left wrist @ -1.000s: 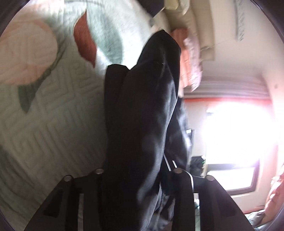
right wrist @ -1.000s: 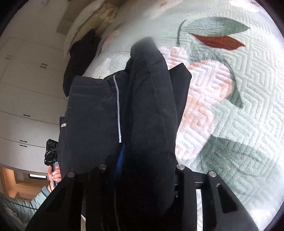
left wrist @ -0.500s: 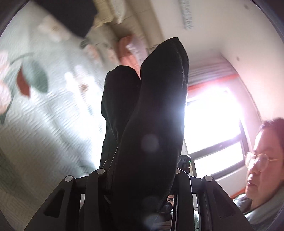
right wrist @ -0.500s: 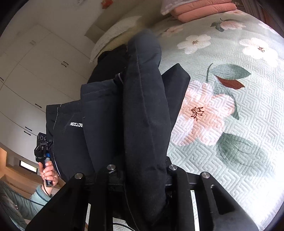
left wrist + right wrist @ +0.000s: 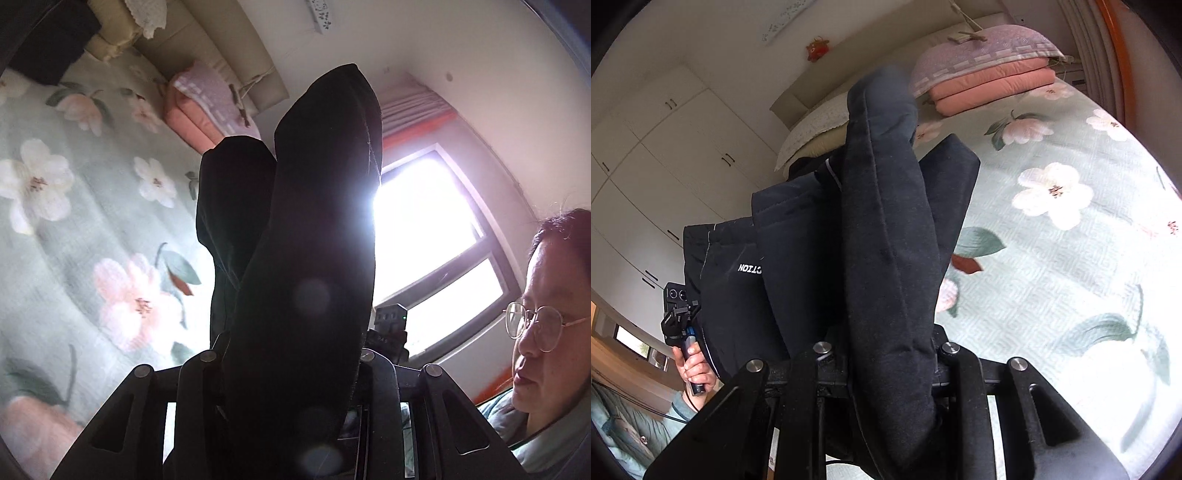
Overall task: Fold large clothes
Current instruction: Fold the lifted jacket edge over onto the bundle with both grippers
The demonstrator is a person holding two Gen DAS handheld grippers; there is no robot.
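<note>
Gripping one black garment (image 5: 886, 229) | left tool (image 5: 288, 369) clenched on it | right tool (image 5: 882, 354) likewise

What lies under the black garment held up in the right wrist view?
Under the black garment lies the floral bedspread, bare on the right. The part directly beneath the cloth is covered, so anything there cannot be seen.

The left hand-held gripper (image 5: 288, 365) fills the bottom centre of its own view, jaws clamped on a thick fold of black garment (image 5: 306, 258). The right hand-held gripper (image 5: 882, 354) grips likewise at bottom centre. At lower left, a hand (image 5: 694, 365) holds the left handle.
</note>
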